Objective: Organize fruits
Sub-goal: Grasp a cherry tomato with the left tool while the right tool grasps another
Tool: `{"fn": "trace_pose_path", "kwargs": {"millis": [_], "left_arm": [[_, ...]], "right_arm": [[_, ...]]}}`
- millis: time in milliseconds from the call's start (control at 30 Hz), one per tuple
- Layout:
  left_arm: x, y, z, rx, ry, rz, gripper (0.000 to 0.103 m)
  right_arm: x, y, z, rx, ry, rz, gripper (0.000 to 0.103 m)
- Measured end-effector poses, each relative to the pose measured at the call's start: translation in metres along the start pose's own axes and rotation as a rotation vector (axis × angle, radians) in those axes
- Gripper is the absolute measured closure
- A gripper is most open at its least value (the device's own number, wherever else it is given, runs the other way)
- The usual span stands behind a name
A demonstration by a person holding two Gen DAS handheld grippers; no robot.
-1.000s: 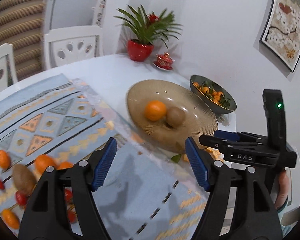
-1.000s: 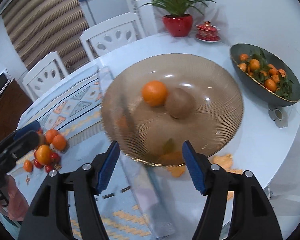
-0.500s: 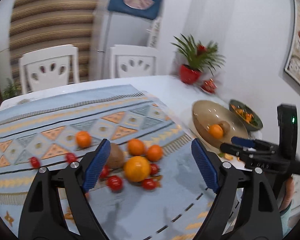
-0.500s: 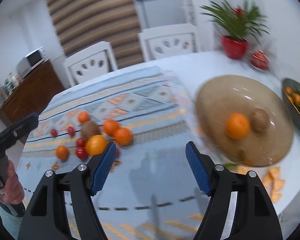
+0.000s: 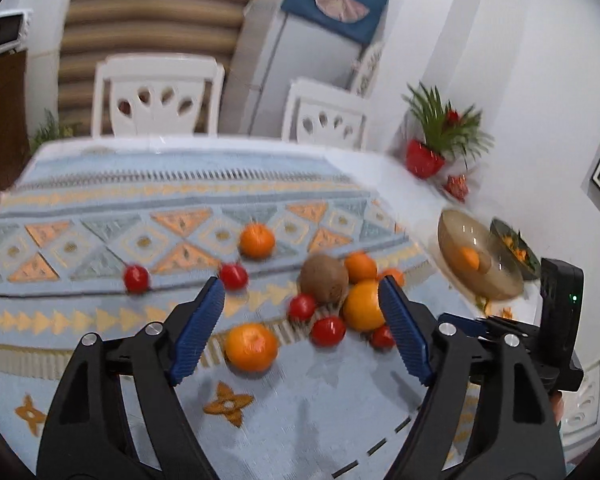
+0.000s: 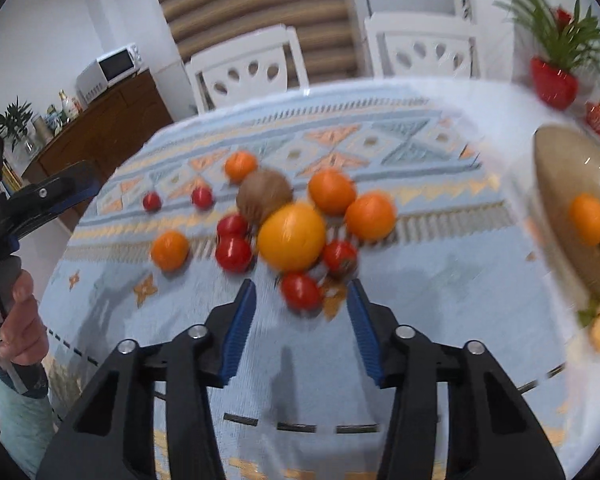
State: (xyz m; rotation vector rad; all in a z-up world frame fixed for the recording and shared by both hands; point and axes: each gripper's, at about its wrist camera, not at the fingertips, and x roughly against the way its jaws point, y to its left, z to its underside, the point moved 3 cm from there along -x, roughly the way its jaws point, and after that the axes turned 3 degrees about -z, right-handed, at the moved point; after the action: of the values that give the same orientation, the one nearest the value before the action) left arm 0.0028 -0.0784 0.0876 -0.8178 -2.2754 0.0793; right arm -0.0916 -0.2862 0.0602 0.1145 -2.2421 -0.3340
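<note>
Both views swung onto round orange, red, brown fruits.

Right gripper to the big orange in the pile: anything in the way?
Yes. A red tomato sits just beyond the open right gripper, directly between it and the big orange. Another tomato crowds the orange's right side and two more its left; the kiwi is behind it.
</note>
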Motion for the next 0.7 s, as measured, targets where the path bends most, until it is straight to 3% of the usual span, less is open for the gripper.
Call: {"fn": "trace_pose_path", "kwargs": {"millis": [167, 300, 700], "left_arm": [[-0.048, -0.023, 0.03, -0.077, 0.157, 0.049, 0.034], [-0.083, -0.031, 0.045, -0.062, 0.259, 0.05, 0.042], [-0.11, -0.043, 0.049, -0.1, 0.243, -0.002, 0.049]], "right_arm": [[-0.023, 0.001, 0.011, -0.018, 0.052, -0.008, 0.062], [-0.036, 0.003, 0.011, -0.011, 0.064, 0.003, 0.062], [-0.054, 0.004, 0.007, 0.025, 0.058, 0.057, 0.062]]}}
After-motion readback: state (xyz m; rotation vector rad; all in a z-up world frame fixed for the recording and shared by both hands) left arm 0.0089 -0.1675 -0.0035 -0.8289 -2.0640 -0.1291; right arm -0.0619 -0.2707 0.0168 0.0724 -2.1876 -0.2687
